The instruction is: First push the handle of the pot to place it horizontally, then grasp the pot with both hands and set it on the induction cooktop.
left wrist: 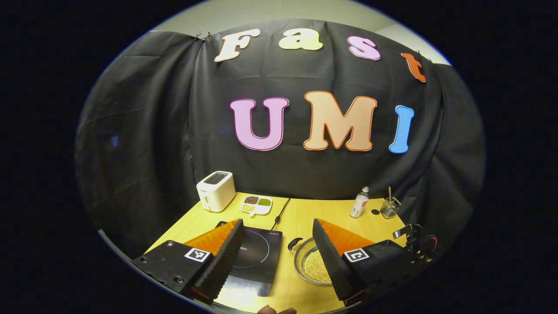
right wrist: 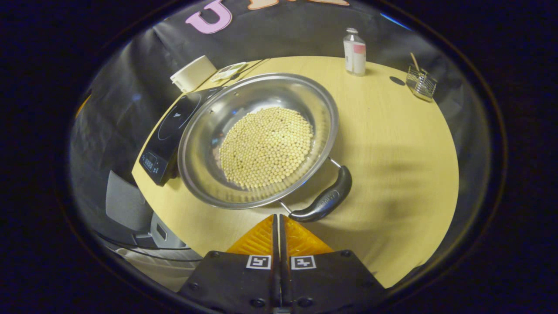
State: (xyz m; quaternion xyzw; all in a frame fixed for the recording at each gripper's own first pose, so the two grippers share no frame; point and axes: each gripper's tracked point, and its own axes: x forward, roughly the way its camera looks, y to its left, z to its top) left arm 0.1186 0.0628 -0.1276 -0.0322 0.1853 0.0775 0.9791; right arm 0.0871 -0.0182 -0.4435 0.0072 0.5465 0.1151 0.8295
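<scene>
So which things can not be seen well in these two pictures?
- Pot, left gripper view: its right side hidden behind the left gripper finger.
- Cooktop, right gripper view: its right part covered by the pot.
- Cooktop buttons: too small to tell.
- Dish contents: too small to name.
- Right gripper tips and pot handle: contact unclear.

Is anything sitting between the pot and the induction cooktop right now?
Nothing visible. The pot sits right beside the induction cooktop, its rim at the cooktop's edge, and the cooktop's surface is bare.
</scene>
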